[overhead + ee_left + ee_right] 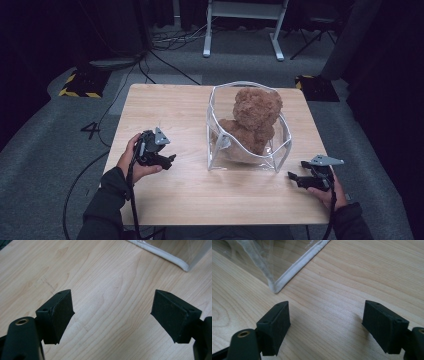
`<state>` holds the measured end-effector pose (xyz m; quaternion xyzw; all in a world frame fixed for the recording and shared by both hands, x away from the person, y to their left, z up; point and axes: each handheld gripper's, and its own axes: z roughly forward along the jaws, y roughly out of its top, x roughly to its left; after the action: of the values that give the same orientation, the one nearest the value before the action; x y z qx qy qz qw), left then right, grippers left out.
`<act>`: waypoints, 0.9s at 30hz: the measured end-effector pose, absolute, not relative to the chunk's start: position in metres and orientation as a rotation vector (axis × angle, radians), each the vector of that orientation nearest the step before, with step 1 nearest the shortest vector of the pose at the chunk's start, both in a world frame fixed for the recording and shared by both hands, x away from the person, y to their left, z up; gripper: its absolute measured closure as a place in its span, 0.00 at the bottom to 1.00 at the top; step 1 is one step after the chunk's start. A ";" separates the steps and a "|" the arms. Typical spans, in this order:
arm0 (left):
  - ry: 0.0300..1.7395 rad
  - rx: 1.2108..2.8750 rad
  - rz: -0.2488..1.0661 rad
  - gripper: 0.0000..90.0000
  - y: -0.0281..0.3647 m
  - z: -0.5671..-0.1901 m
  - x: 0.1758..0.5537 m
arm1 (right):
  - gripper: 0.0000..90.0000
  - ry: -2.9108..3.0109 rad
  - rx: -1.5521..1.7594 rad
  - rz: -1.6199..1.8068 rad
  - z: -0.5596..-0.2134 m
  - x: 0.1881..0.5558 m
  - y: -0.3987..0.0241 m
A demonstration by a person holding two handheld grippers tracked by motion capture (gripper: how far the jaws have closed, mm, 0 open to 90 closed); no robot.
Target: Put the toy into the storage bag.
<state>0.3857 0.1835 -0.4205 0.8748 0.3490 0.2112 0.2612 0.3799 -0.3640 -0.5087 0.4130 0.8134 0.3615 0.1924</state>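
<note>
A brown teddy bear [254, 120] sits upright inside a clear plastic bag with white edging [216, 120] on the wooden table [170, 110]. My left gripper [169, 161] rests on the table left of the bag, open, its jaws wide apart over bare wood [112, 312]. A bottom corner of the bag [175, 261] lies ahead of it. My right gripper [294, 177] sits to the right of the bag near the front edge, also open [325, 320], with the bag's other corner [287, 277] just ahead of its left jaw.
Dark floor surrounds the table, with cables [160, 60] trailing at the back left. A white desk frame [240, 30] stands beyond the far edge. Yellow-black striped blocks [80, 85] sit on the floor at both back corners.
</note>
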 end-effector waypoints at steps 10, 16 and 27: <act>0.985 2.385 0.533 0.20 0.192 -0.439 0.383 | 0.25 2.283 1.160 1.015 -0.509 0.380 -0.364; 0.980 2.398 0.513 0.19 0.196 -0.447 0.379 | 0.25 2.283 1.160 1.015 -0.509 0.380 -0.364; 1.020 2.374 0.488 0.19 0.209 -0.465 0.370 | 0.25 2.283 1.160 1.015 -0.509 0.380 -0.364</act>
<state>0.3703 0.2089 -0.4654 0.8734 0.3754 0.1794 0.2531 0.3799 -0.3640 -0.5087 0.4132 0.8134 0.3616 0.1925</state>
